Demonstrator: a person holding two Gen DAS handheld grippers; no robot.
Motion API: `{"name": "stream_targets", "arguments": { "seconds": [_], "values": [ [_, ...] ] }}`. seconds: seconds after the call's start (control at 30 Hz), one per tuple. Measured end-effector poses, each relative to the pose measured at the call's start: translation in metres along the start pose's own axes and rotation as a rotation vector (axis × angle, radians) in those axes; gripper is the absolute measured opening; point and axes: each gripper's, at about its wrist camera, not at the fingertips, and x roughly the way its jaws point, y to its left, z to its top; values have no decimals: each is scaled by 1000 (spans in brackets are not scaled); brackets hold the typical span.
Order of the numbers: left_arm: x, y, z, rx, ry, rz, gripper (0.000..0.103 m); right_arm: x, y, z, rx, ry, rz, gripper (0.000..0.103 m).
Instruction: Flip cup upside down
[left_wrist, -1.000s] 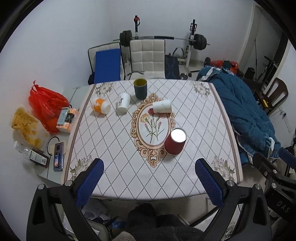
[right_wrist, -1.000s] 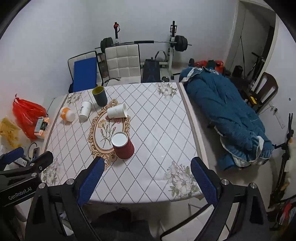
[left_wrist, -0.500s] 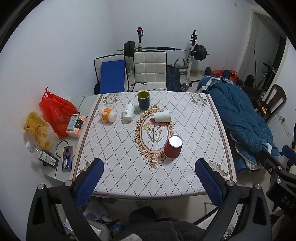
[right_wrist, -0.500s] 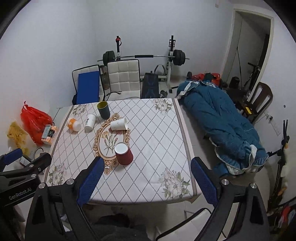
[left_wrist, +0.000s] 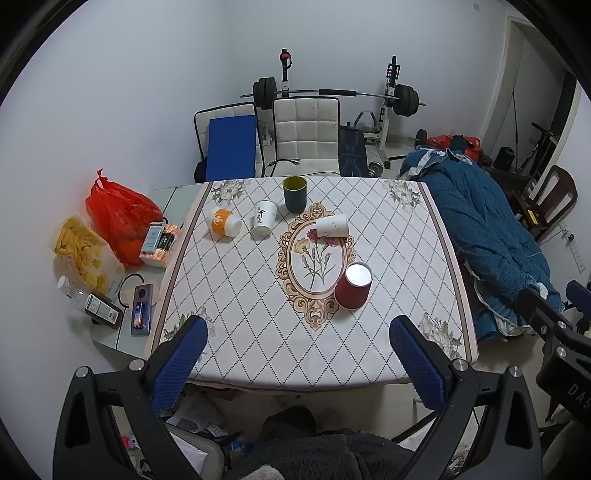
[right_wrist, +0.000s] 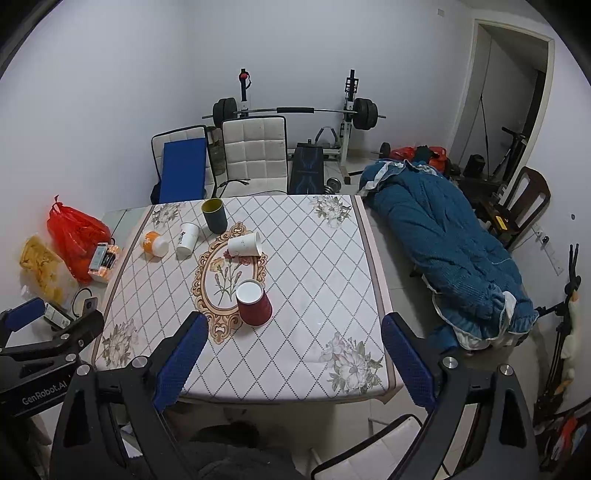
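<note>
Both grippers have pulled back and up since a second ago, so the tabletop (left_wrist: 236, 295) looks smaller. The left gripper (left_wrist: 299, 354) and the right gripper (right_wrist: 295, 350) each have their blue fingers (left_wrist: 177, 365) spread wide, holding nothing. Just past the fingers, between them, the red cup (left_wrist: 352, 286) stands upside down. Farther off a white cup (left_wrist: 332, 226) lies on its side, then a dark cup (left_wrist: 294, 192) stands upright.

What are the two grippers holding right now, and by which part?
Nothing is held. The left gripper and right gripper are both open and empty, back from the table. The red cup stands untouched on it.
</note>
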Motion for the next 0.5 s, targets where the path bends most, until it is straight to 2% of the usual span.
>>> {"name": "stream_targets", "arguments": {
  "seconds": [0.5],
  "values": [
    [-1,4,6,-5,-16,17,101,11,2,1,-4,18,9,97]
  ]
}}
